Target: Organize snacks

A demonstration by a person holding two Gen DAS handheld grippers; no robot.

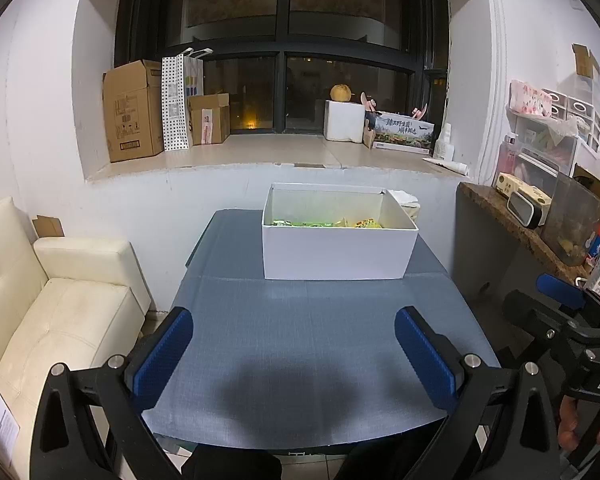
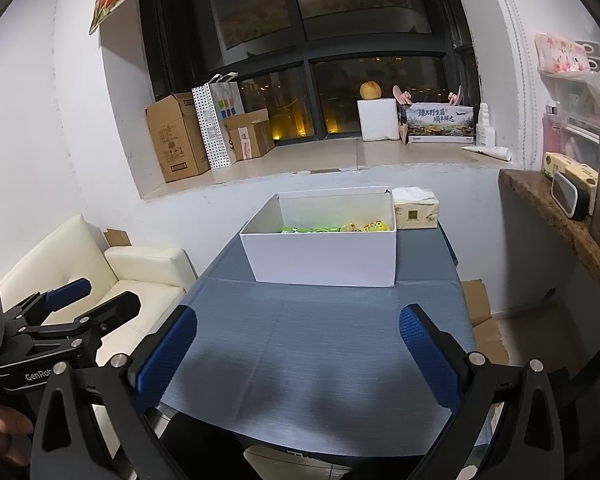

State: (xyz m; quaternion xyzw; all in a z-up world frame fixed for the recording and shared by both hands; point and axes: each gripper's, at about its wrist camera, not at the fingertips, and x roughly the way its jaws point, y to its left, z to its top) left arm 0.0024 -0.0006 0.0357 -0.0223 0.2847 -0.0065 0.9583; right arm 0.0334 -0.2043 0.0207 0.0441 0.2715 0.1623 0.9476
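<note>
Both grippers, left gripper [image 1: 294, 354] and right gripper [image 2: 298, 356], spread wide, holding nothing. Snacks [image 2: 336, 227] already down in white box [image 2: 324, 260] at table's [image 1: 300, 360] far end. Probably light, crinkly, slippery packets; pinch by sealed edge.

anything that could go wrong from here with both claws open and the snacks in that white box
1. The white box has tall walls and the snack packets lie low inside, so a claw reaching in may catch the rim and push the box along the blue table cover.
2. The left claw and right claw are close side by side; reaching in together, they may collide.
3. The tissue pack sits close beside the box and could get shoved.
</note>
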